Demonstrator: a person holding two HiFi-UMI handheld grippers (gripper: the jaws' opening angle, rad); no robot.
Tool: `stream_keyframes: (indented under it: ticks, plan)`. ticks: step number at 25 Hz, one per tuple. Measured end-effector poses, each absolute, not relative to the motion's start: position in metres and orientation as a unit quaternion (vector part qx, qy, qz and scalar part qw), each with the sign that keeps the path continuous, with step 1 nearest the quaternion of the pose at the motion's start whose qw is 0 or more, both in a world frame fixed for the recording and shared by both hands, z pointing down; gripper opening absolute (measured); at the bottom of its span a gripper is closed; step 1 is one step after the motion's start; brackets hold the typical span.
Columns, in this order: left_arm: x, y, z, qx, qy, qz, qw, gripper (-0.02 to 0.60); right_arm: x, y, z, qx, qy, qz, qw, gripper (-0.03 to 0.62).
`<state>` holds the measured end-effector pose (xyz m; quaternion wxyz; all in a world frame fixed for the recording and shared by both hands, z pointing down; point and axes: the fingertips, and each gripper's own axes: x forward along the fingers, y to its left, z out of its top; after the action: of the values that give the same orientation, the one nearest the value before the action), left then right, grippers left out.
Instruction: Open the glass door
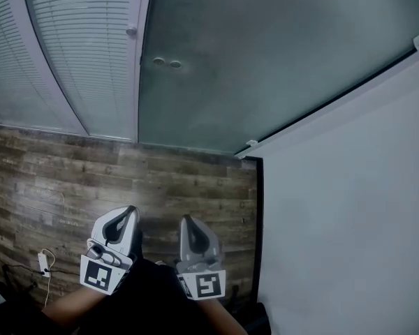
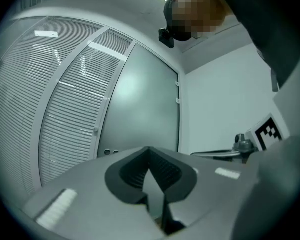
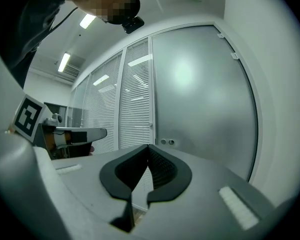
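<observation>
Grey plastic with dark ribbed pads, the left hand-held gripper (image 1: 129, 211) and the right hand-held gripper (image 1: 187, 219) are held low and side by side. Each is clenched, pads meeting at the tips with nothing between them, and both point across the brown wood-plank floor (image 1: 70, 180) toward the tall frosted glass door (image 1: 265, 54). The door stands well apart from both tools and appears shut, flush in its white frame. It sits between a white-framed glazed panel with slatted blinds (image 1: 84, 47) and a plain white wall (image 1: 349, 208). This looks like the approach step, with nothing on the door touched yet. Two small round metal fittings (image 1: 167, 63) sit near the door's edge beside the blind panel, and small white clips that may be hinges line the wall-side edge, so the fitting side is probably the free one. The next move likely calls for carrying one clenched tool to that edge and pressing or hooking there, since no lever or bar handle is visible. Whether the door swings toward or away from the person cannot be told. No brand or readable writing appears. The only markings are black-and-white square markers on the left cube (image 1: 98, 275) and the right cube (image 1: 207, 285).
</observation>
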<state>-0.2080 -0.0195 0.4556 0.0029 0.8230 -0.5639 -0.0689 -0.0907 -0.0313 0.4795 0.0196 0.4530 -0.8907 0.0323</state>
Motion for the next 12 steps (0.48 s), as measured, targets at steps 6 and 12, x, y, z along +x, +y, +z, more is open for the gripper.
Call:
stream_keyframes:
  ticks: [6, 12]
  plan:
    - [-0.245, -0.06, 0.447, 0.811, -0.58, -0.072, 0.02, 0.0, -0.116, -0.081, 0.459, 0.453, -0.891, 0.014, 0.02, 0.002]
    - [-0.262, -0.093, 0.441, 0.811, -0.578, -0.085, 0.027, 0.0, -0.14, -0.119, 0.457, 0.459, -0.888, 0.016, 0.03, 0.002]
